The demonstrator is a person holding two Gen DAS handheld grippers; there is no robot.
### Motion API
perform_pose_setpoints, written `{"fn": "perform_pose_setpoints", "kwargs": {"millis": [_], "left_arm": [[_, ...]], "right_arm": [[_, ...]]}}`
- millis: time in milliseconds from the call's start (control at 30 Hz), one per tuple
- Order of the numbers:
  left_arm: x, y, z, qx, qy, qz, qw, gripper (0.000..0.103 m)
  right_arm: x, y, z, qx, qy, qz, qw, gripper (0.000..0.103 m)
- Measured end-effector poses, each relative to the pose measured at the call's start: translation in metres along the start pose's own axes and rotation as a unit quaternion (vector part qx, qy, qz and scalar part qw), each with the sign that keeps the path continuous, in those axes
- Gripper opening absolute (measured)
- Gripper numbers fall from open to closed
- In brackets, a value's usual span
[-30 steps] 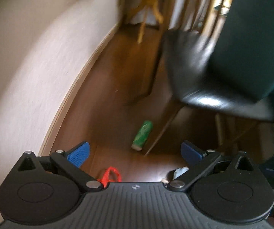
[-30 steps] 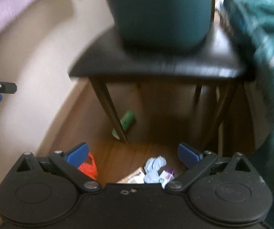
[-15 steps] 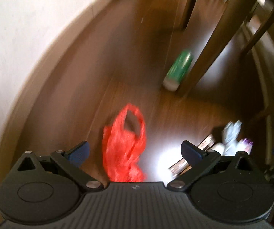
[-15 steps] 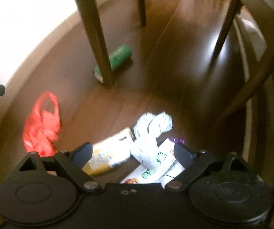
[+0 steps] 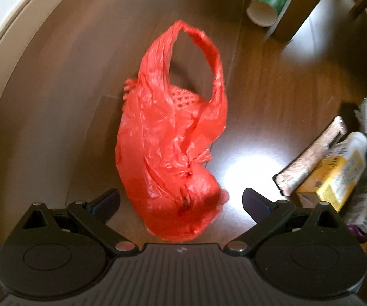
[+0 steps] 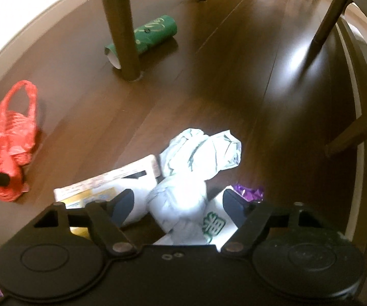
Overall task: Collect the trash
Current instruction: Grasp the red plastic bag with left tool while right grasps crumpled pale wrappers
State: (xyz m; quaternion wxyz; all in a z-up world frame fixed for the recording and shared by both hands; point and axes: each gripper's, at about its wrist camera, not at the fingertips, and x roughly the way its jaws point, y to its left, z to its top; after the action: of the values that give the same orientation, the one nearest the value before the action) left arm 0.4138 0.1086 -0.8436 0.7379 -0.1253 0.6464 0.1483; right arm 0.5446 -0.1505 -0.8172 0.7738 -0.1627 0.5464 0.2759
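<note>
A crumpled red plastic bag (image 5: pixel 170 137) with loop handles is seen lying on the dark brown wooden floor (image 5: pixel 56 89), near the pale baseboard. The left gripper (image 5: pixel 181 201) is positioned directly over the bag's lower end, jaws spread wide on either side of it, pads not pressing on it. To the bag's right, a pile of litter is seen: a crumpled white paper wrapper with green print (image 6: pixel 198 158), a yellow and white carton (image 5: pixel 336 176), a flat brown-speckled packet (image 5: pixel 311 153), a white packet with green characters (image 6: pixel 215 224) and a purple foil scrap (image 6: pixel 249 192). The right gripper (image 6: pixel 178 202) is set over this pile, the wrapper lying between its jaws; the jaws have just been closing but are not yet pressed on it. Further off, a green paper cup (image 6: pixel 145 38) is lying on its side, touching or just behind a dark wooden chair leg (image 6: pixel 122 30).
</note>
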Motion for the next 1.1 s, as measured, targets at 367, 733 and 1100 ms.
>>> {"fn": "perform_pose_setpoints", "kwargs": {"millis": [367, 733, 1100], "left_arm": [[0.014, 0.000, -0.008, -0.005, 0.020, -0.011, 0.9997, 0.061], [-0.034, -0.004, -0.012, -0.027, 0.015, -0.010, 0.9995, 0.057], [-0.191, -0.014, 0.002, -0.050, 0.009, -0.042, 0.9978, 0.057]], "right_arm": [[0.023, 0.001, 0.001, 0.008, 0.015, 0.012, 1.000, 0.055], [-0.022, -0.003, -0.002, 0.063, -0.017, 0.017, 0.998, 0.053], [-0.181, 0.002, 0.021, 0.072, -0.049, 0.039, 0.995, 0.053]]}}
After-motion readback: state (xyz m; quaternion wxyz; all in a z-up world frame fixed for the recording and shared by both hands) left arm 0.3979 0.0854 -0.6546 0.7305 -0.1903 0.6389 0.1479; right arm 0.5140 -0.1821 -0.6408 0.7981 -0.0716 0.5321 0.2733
